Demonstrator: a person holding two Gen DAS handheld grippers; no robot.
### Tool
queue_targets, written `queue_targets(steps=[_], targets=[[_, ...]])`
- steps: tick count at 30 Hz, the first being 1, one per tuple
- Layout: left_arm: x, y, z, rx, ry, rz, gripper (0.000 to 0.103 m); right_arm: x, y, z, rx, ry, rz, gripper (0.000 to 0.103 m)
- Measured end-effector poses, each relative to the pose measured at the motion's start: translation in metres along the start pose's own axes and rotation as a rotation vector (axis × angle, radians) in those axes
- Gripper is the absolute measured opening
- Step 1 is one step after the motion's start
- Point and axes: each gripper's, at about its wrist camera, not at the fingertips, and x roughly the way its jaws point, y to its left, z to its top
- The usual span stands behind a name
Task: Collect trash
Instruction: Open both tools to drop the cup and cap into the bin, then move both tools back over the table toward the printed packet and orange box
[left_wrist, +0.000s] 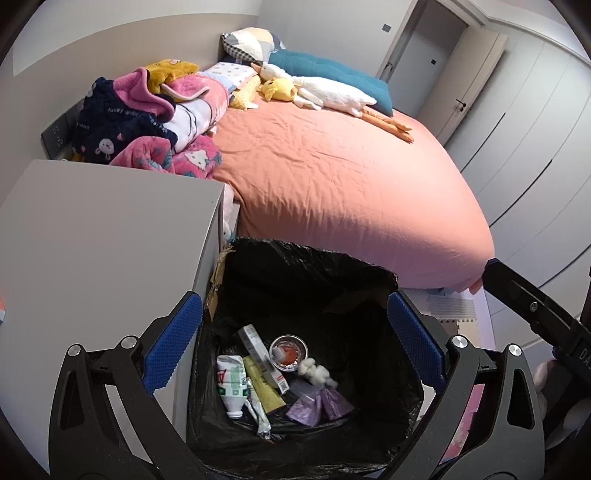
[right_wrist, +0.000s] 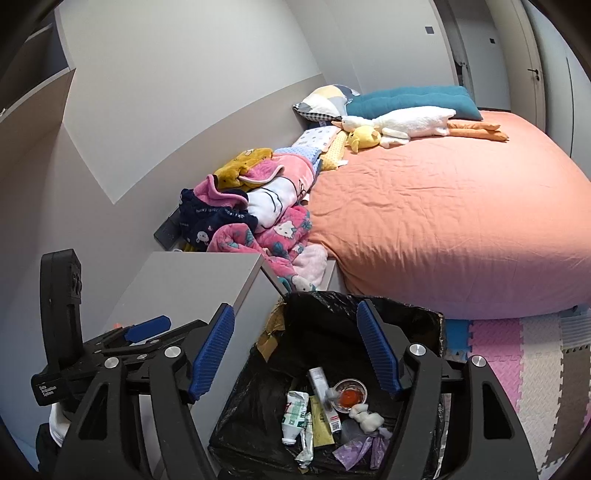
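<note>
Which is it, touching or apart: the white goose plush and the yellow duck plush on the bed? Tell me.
Touching. In the right wrist view the white goose plush lies against the yellow duck plush, with no bedsheet visible between them.

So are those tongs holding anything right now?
No. Both the left tongs and the right tongs are open and empty above the bin; the trash lies inside.

Left gripper (left_wrist: 293, 341), right gripper (right_wrist: 295, 352): black frames, ribbed blue pads, silver screws
</note>
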Motion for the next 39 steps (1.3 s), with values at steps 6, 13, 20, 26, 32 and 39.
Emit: queue_targets(steps=[6,13,20,26,32,39], targets=[[0.002,0.003,0.000,-0.004,0.001,0.005,0.096,0.005,0.003,0.001,-0.005,0.005,0.004,0.070],[-0.003,0.013,0.000,-0.016,-0.012,0.022,0.096,0.013,0.014,0.002,-0.021,0.010,0.033,0.071],[-0.017,0.035,-0.005,-0.048,-0.038,0.055,0.096,0.029,0.039,0.002,-0.057,0.030,0.079,0.071],[-0.030,0.062,-0.013,-0.093,-0.056,0.098,0.096,0.042,0.065,-0.003,-0.098,0.050,0.126,0.071],[-0.047,0.095,-0.025,-0.155,-0.078,0.148,0.096,0.058,0.096,-0.010,-0.148,0.081,0.170,0.071],[-0.067,0.138,-0.043,-0.245,-0.098,0.207,0.096,0.078,0.135,-0.022,-0.206,0.126,0.223,0.071]])
